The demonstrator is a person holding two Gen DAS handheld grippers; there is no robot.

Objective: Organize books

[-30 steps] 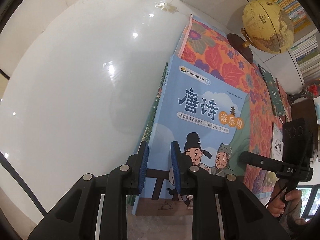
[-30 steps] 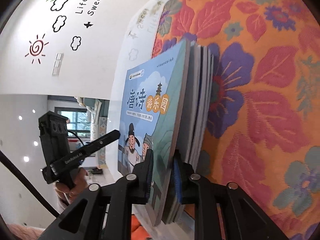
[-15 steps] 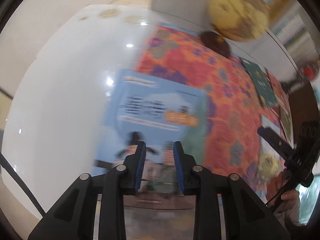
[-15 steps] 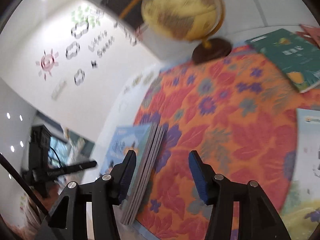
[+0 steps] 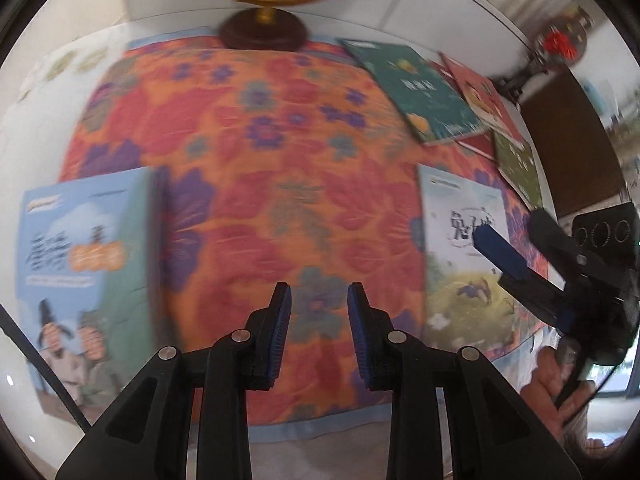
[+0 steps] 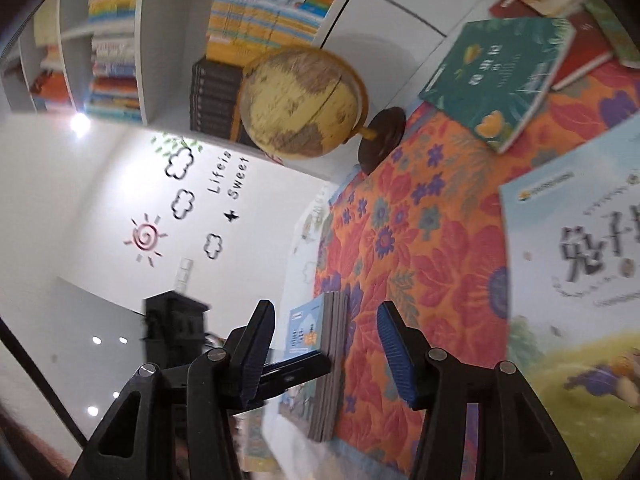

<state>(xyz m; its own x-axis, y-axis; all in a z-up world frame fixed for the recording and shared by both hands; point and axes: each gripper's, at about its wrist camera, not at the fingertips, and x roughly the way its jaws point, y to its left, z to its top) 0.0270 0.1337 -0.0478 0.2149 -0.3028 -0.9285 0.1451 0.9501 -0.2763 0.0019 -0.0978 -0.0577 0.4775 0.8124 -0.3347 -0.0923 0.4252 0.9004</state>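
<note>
A stack of books with a blue cartoon cover [image 5: 80, 264] lies at the left edge of the floral cloth [image 5: 272, 168]; it also shows in the right wrist view [image 6: 320, 364]. My left gripper [image 5: 319, 320] is open and empty over the cloth, right of the stack. My right gripper [image 6: 326, 352] is open and empty, drawn back from the stack; it shows in the left wrist view [image 5: 516, 252] over a white rabbit book [image 5: 460, 264], which also shows in the right wrist view [image 6: 576, 280]. A green book [image 5: 424, 92] and red books [image 5: 480, 96] lie farther back.
A globe [image 6: 300, 104] on a dark round base [image 5: 262, 32] stands at the cloth's far edge. Bookshelves [image 6: 260, 8] fill the wall behind. White tabletop [image 5: 24, 128] lies left of the cloth.
Both grippers let go of the blue-cover stack and opened. The stack now lies flat at the cloth's left edge. Both grippers swung right, toward the other books.
</note>
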